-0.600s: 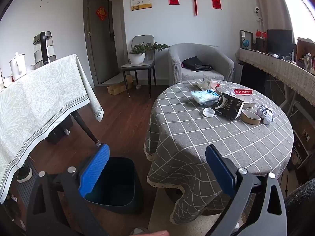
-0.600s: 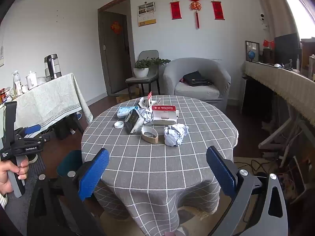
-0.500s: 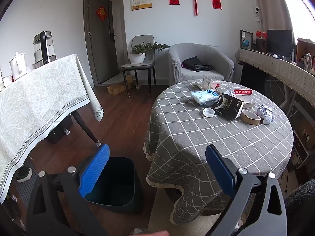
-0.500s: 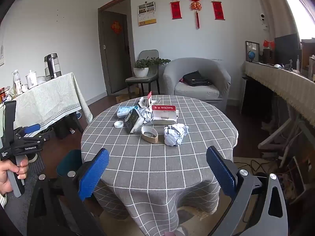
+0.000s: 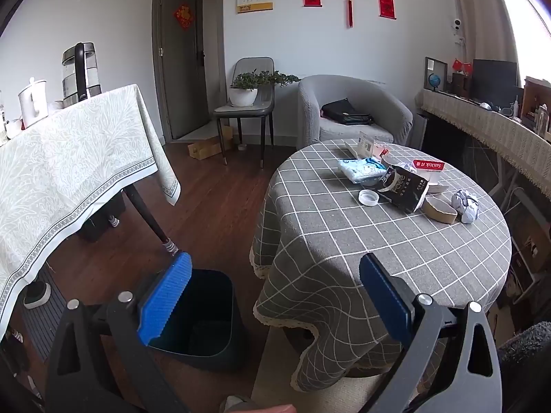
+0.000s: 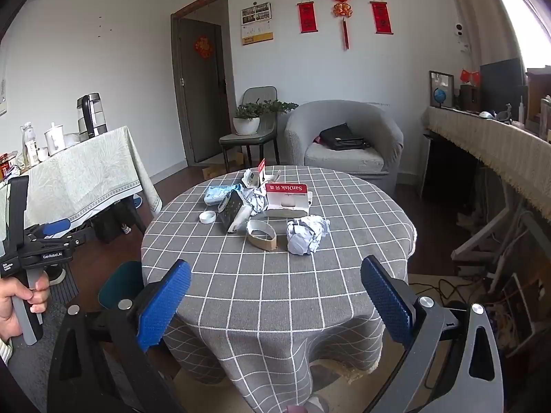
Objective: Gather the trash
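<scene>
A round table (image 6: pixel 275 292) under a grey checked cloth carries the trash: a crumpled paper ball (image 6: pixel 306 234), a cardboard tape ring (image 6: pixel 261 234), a black wrapper (image 6: pixel 232 210), a white cap (image 6: pixel 207 216), a red-and-white box (image 6: pixel 287 198) and a blue tissue pack (image 6: pixel 218 192). A dark bin (image 5: pixel 203 316) stands open on the floor left of the table. My left gripper (image 5: pixel 275 299) hangs open above the bin and table edge, nothing between its pads. My right gripper (image 6: pixel 275 303) is open too, short of the table's near edge.
A second table (image 5: pixel 69 161) with a pale cloth, kettle and jug stands on the left. Behind are a grey armchair (image 6: pixel 344 141), a chair with a potted plant (image 6: pixel 248 120) and a door. A long covered sideboard (image 6: pixel 492 148) runs along the right. Cables lie on the floor at right.
</scene>
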A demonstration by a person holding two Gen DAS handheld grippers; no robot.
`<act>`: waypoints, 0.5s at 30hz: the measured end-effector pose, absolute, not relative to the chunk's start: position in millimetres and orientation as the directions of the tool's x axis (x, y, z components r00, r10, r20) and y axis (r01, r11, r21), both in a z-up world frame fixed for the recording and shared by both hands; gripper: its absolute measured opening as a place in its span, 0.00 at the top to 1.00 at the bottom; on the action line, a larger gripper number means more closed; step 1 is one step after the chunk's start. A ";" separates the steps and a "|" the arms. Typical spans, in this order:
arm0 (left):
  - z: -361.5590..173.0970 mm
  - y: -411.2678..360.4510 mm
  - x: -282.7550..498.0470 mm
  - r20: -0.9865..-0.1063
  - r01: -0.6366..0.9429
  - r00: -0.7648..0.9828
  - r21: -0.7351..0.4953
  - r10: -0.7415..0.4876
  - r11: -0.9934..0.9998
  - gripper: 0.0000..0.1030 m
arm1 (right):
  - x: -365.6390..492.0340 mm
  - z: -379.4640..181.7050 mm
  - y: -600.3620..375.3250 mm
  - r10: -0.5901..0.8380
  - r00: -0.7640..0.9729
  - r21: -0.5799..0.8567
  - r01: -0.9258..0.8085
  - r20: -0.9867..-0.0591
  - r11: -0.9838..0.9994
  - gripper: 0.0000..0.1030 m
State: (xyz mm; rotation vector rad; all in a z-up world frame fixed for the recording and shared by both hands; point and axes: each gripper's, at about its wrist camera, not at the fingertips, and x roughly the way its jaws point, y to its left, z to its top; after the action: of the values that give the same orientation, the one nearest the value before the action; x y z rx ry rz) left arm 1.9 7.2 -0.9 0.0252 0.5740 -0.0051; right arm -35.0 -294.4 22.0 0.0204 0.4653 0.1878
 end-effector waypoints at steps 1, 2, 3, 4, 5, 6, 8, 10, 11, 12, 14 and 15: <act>-0.7 7.3 2.0 -0.543 0.012 0.840 0.023 0.002 1.000 0.03 | -34.9 22.0 -294.5 0.185 0.877 0.062 -0.175 -0.444 0.983 0.03; -0.1 8.6 1.3 -0.542 0.012 0.840 0.022 0.002 1.000 0.03 | -34.7 21.9 -294.5 0.185 0.876 0.063 -0.175 -0.445 0.983 0.03; -1.2 7.3 1.2 -0.542 0.013 0.841 0.024 0.002 1.000 0.03 | -34.8 21.9 -294.7 0.185 0.877 0.062 -0.175 -0.445 0.983 0.03; -1.3 7.6 1.5 -0.542 0.013 0.840 0.024 0.002 1.000 0.03 | -34.8 21.8 -294.8 0.185 0.876 0.062 -0.175 -0.445 0.983 0.03; -1.4 8.0 1.7 -0.542 0.013 0.840 0.024 0.002 1.000 0.03 | -34.8 21.8 -294.7 0.185 0.876 0.063 -0.175 -0.445 0.982 0.03; -1.4 8.4 2.0 -0.542 0.013 0.840 0.024 0.002 1.000 0.03 | -34.7 21.8 -294.7 0.185 0.876 0.063 -0.175 -0.445 0.982 0.03; -1.5 9.3 2.6 -0.542 0.013 0.840 0.024 0.002 1.000 0.03 | -34.7 21.6 -294.4 0.185 0.876 0.063 -0.175 -0.445 0.983 0.03; -1.4 7.1 1.1 -0.542 0.013 0.840 0.024 0.002 1.000 0.03 | -34.7 21.6 -294.3 0.185 0.876 0.063 -0.176 -0.445 0.982 0.03; -1.5 7.4 1.3 -0.542 0.013 0.840 0.024 0.002 1.000 0.03 | -34.7 21.5 -294.2 0.185 0.876 0.062 -0.176 -0.445 0.982 0.03; -1.6 7.6 1.4 -0.542 0.013 0.840 0.024 0.002 1.000 0.03 | -34.6 21.5 -294.3 0.185 0.876 0.062 -0.176 -0.445 0.983 0.03; -1.8 7.9 1.7 -0.543 0.013 0.840 0.025 0.002 1.000 0.03 | -34.7 21.5 -294.0 0.185 0.876 0.062 -0.175 -0.446 0.983 0.03; -1.7 7.0 1.1 -0.542 0.014 0.840 0.025 0.002 1.000 0.03 | -34.8 21.5 -294.3 0.185 0.876 0.062 -0.175 -0.446 0.983 0.03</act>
State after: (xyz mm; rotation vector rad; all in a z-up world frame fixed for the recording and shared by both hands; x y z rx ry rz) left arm 1.1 7.0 -1.7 0.0283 0.5726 -0.0059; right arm -34.8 -294.3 21.5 0.0203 0.4672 0.1879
